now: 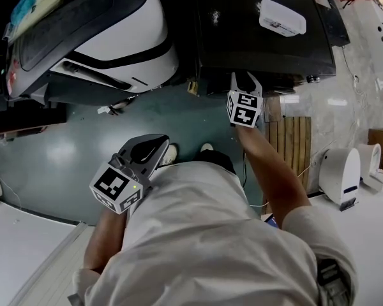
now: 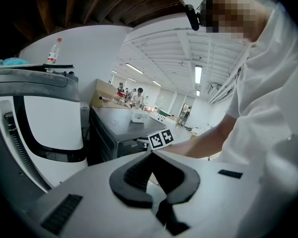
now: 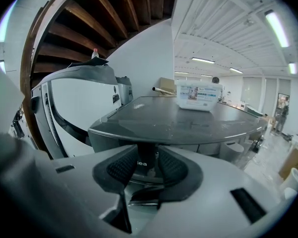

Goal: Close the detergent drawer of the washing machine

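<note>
Left claw (image 2: pixel 152 152) clenched empty; right claw (image 3: pixel 147 150) released, pads (image 3: pixel 120 167) masking most of the detergent drawer (image 3: pixel 140 166).

The shiny blue-green floor (image 1: pixel 70 152) fills the middle and left of the head view. A big white and black machine (image 1: pixel 121 40) stands on it at the upper left. A brown wooden slat mat (image 1: pixel 292 146) lies at the right, where the floor turns pale. At the top middle is the dark grey flat top of the washing machine (image 1: pixel 242 37). A white box with round corners (image 1: pixel 282 16) lies on it, near its right side.
</note>
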Motion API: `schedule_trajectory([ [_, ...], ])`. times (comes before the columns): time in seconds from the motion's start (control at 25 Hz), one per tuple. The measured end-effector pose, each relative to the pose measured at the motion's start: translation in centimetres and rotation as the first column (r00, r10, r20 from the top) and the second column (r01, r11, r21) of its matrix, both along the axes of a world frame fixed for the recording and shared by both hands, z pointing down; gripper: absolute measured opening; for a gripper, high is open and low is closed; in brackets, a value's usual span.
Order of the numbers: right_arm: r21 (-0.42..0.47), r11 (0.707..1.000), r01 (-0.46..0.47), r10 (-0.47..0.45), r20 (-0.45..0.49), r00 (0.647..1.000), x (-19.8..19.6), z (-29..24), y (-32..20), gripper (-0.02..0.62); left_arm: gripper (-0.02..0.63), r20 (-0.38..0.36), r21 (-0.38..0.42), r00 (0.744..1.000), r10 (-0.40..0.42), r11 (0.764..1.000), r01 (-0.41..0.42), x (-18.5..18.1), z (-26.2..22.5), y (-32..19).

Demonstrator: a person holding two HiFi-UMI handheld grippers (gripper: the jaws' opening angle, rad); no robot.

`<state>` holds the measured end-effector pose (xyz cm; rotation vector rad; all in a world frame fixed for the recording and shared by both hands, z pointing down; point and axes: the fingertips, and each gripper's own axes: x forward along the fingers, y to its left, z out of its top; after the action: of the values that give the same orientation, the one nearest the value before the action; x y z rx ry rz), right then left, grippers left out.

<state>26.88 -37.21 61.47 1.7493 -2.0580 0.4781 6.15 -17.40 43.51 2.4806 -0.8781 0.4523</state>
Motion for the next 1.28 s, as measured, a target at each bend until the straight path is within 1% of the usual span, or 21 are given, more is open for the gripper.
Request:
schedule_trajectory([
  [0.16, -0.002, 1.000, 0.004, -0.004, -0.012, 1.000, 0.0, 0.0, 0.0, 0.135, -0.005, -0.003, -0.003, 1.000, 0.009, 1.000, -0.009, -0.2, -0.1, 0.5],
  [0.28, -0.001, 1.000, 0.030, -0.030, -0.028, 0.999, -0.1, 0.0, 0.1, 0.135, -0.005, -0.008, 0.001, 1.000, 0.014, 1.000, -0.014, -0.5, -0.2, 0.9],
  [0.4, -0.009, 0.999, 0.048, -0.048, -0.016, 0.999, -0.3, -0.1, 0.4, 0.135, -0.005, -0.015, 0.009, 1.000, 0.024, 1.000, -0.024, -0.9, -0.4, 1.3],
  [0.52, -0.013, 0.999, 0.034, -0.034, 0.000, 0.999, -0.1, -0.7, 0.8, 0.135, -0.005, -0.020, 0.023, 0.999, 0.043, 0.999, -0.043, -1.4, -0.7, 1.8],
  [0.72, -0.021, 1.000, 0.015, -0.014, 0.009, 1.000, -0.3, -1.6, 3.6, 0.135, -0.005, -0.036, 0.044, 0.997, 0.071, 0.997, -0.069, -2.8, -1.3, 2.7],
  [0.96, -0.025, 1.000, -0.009, 0.009, 0.003, 1.000, -1.1, -2.9, 7.7, 0.135, -0.005, -0.067, 0.069, 0.989, 0.130, 0.990, -0.126, -4.0, -2.0, 3.5],
  [1.08, -0.016, 0.999, -0.031, 0.031, 0.012, 0.999, -1.4, -3.9, 9.7, 0.135, -0.005, -0.079, 0.082, 0.983, 0.166, 0.984, -0.159, -4.5, -2.4, 4.0],
  [1.28, -0.016, 0.999, -0.051, 0.051, 0.031, 0.998, -2.4, -5.6, 13.2, 0.135, -0.005, -0.078, 0.108, 0.972, 0.223, 0.971, -0.214, -5.3, -2.8, 4.6],
])
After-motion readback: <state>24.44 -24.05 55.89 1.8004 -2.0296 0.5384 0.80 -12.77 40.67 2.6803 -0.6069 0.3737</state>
